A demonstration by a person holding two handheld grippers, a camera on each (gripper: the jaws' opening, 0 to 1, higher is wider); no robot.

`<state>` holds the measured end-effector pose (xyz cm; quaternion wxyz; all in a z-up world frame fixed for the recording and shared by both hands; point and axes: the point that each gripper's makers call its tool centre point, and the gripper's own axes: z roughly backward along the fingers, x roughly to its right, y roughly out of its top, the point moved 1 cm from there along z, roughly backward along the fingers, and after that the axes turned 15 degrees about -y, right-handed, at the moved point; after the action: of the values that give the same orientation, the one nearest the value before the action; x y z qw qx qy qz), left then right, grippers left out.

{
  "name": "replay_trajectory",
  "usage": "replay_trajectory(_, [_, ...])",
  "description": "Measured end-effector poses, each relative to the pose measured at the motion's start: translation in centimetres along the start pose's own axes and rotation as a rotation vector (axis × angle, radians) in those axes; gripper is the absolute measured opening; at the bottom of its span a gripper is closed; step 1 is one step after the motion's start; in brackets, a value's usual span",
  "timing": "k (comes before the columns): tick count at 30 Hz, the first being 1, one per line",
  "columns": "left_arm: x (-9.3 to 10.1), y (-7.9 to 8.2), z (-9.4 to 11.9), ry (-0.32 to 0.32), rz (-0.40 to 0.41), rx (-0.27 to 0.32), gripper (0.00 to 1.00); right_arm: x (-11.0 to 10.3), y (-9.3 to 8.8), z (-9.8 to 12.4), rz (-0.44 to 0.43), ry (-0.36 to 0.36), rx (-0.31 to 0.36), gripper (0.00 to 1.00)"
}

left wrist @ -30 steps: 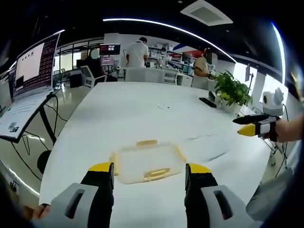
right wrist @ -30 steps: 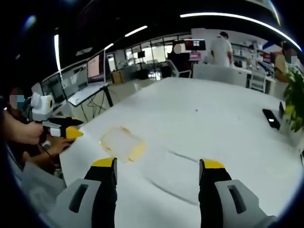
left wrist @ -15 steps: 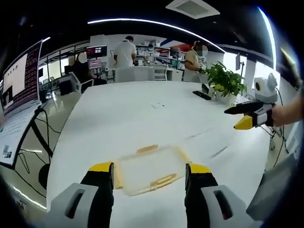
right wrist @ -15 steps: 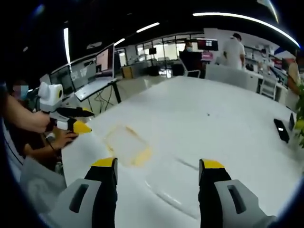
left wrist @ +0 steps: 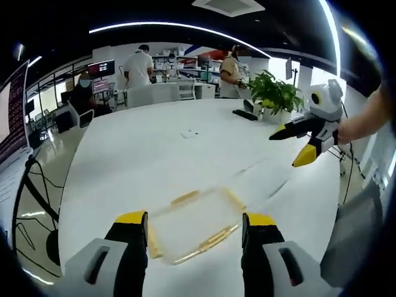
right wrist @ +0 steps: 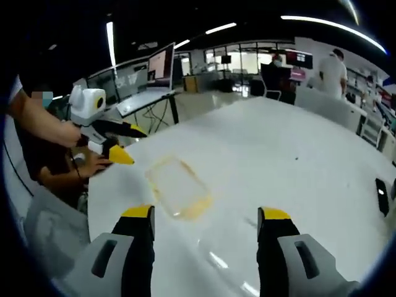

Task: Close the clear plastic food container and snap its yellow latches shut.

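A clear plastic food container [left wrist: 193, 223] with yellow latches [left wrist: 185, 198] lies flat on the white table [left wrist: 161, 148], just beyond my left gripper [left wrist: 193, 232], whose jaws stand open and apart with nothing between them. In the right gripper view the same container [right wrist: 180, 187] lies ahead and slightly left of my right gripper [right wrist: 205, 224], which is open and holds nothing. The right gripper [left wrist: 301, 139] hangs in the air at the right of the left gripper view, well above the table. At the left of the right gripper view the left gripper [right wrist: 114, 143] is held by a hand.
A potted plant [left wrist: 274, 96] and a dark flat device [left wrist: 245, 115] stand at the far right of the table. Monitors on a stand [right wrist: 150, 71] sit beyond the table's left side. People stand at desks [left wrist: 139, 65] in the background. A seated person's arm [right wrist: 37, 117] is at the table's near edge.
Both views have swung and come lower toward the table, so the container looks larger and closer. The right gripper has risen and come closer in the left gripper view. Both stay open.
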<state>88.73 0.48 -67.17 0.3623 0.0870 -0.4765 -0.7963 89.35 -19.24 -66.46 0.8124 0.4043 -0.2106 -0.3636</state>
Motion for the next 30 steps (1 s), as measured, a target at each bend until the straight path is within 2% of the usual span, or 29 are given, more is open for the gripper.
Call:
replay_trajectory(4, [-0.5,-0.4,-0.3,-0.04,-0.018,-0.036,0.57,-0.4,0.1,-0.9,0.038,0.04,-0.011,0.64])
replay_trajectory(13, [-1.9,-0.7,-0.5,-0.054,-0.029,-0.067,0.57,-1.6,-0.1,-2.8,0.112,0.109,-0.037,0.65])
replay_trajectory(18, [-2.5,-1.1,-1.0,-0.087,-0.056,-0.112,0.58,-2.2,-0.4,-3.8,0.136,0.142,-0.06,0.64])
replay_trajectory(20, [-2.6,-1.7,-1.5,-0.134,-0.081,-0.158,0.58,-2.4,-0.4,-4.5,0.147,0.159,-0.071,0.63])
replay_trajectory(22, [-3.0,-2.0,-1.7,-0.144,-0.101,-0.188,0.59,-2.7,-0.4,-5.0,0.162,0.177,-0.08,0.63])
replay_trajectory(24, [-3.0,-2.3,-2.0,-0.18,-0.158,-0.224,0.59,-3.0,-0.5,-5.4,0.178,0.198,-0.09,0.64])
replay_trajectory(30, [-3.7,-3.1,-2.5,-0.22,-0.22,-0.312,0.59,-3.3,-1.2,-6.3,0.23,0.236,-0.121,0.64])
